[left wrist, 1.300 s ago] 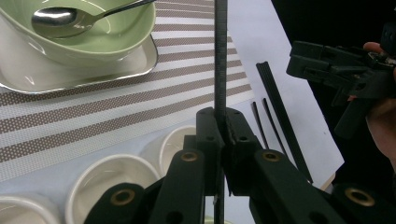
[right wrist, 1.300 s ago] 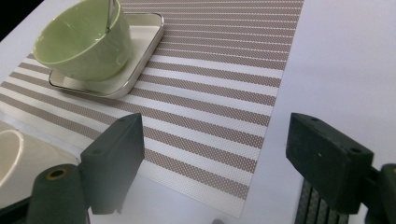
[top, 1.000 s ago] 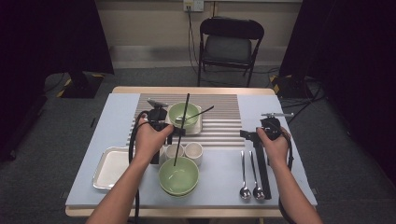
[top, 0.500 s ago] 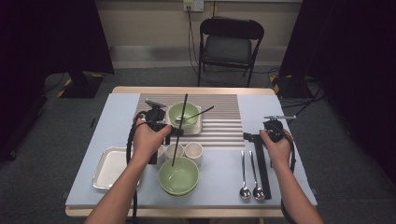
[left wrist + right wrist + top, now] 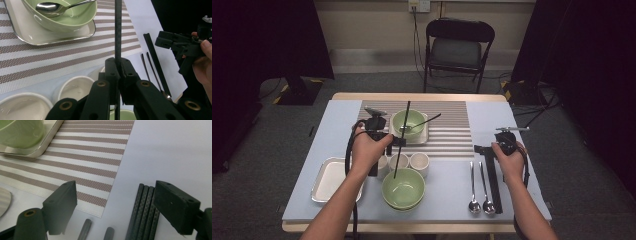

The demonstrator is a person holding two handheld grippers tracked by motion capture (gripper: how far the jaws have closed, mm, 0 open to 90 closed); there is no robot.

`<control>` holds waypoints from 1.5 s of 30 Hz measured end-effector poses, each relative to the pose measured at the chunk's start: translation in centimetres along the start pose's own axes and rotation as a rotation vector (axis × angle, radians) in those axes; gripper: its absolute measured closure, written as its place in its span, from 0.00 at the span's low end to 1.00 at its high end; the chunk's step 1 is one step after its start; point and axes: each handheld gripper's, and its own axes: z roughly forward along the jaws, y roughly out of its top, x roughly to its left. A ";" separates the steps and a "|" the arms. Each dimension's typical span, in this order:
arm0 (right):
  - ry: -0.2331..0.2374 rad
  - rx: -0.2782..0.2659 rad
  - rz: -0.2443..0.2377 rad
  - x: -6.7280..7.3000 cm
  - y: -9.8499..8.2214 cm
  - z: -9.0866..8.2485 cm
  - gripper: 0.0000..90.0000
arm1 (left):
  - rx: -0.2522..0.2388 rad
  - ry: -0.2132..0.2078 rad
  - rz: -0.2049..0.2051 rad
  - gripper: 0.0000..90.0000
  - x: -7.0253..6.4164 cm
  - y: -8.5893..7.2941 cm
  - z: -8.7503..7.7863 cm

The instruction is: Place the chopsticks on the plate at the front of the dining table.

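Observation:
My left gripper [image 5: 398, 141] is shut on a long black chopstick [image 5: 404, 131] and holds it nearly upright, above the white cups. In the left gripper view the jaws [image 5: 119, 72] pinch that chopstick [image 5: 118, 35], which rises past the top edge. Below its lower end stands a green bowl [image 5: 403, 187]. My right gripper [image 5: 482, 149] hovers low at the table's right, jaws apart with nothing between them. In the right gripper view the open gripper [image 5: 115, 205] has a bundle of black chopsticks [image 5: 143, 212] lying flat just inside its right jaw.
A second green bowl [image 5: 408, 122] with a spoon in it sits on a small metal tray [image 5: 27, 32] on the striped mat [image 5: 447, 135]. Two white cups [image 5: 419, 161] stand side by side. Two spoons [image 5: 478, 192] lie left of the chopsticks. A flat metal tray [image 5: 327, 182] lies front left.

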 end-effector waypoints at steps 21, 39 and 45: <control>-0.020 0.024 0.009 -1.3 -1.2 0.4 0.20 | 0.002 0.010 -0.011 0.96 0.3 0.0 0.0; -0.043 0.043 0.008 -2.1 -2.0 0.7 0.20 | -0.005 0.009 -0.029 0.96 0.9 0.5 -0.5; -0.041 0.039 0.001 -2.1 -2.1 0.8 0.20 | -0.005 0.017 -0.035 0.96 1.2 0.5 -0.6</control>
